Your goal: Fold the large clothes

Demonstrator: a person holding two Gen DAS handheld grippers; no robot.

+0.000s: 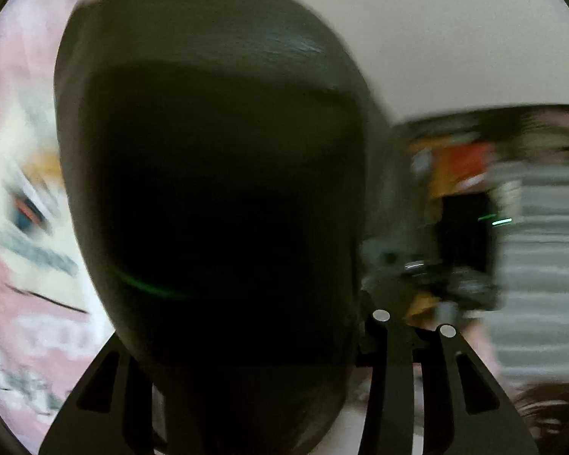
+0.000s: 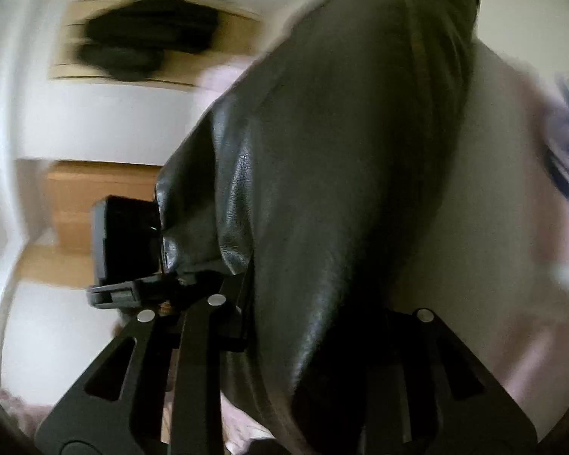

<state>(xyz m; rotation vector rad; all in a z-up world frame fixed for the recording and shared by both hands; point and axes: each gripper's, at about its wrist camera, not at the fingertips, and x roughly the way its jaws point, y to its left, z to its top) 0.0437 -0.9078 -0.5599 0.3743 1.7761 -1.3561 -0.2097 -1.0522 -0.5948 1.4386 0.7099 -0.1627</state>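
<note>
A large black leather garment (image 1: 216, 174) hangs in front of the left wrist camera and hides most of that view. My left gripper (image 1: 246, 341) is shut on it; the garment runs down between its fingers (image 1: 383, 360). In the right wrist view the same leather garment (image 2: 341, 159) rises from my right gripper (image 2: 315, 326), which is shut on it. The other gripper's black body (image 2: 127, 242) shows just left of the garment. The fingertips of both grippers are hidden by the leather.
A pink patterned bedcover (image 1: 22, 303) lies at the left. A person in a grey striped top (image 1: 546, 265) stands at the right. A wooden cabinet (image 2: 98, 197), white walls and a dark object on a wooden surface (image 2: 148, 45) show in the right wrist view.
</note>
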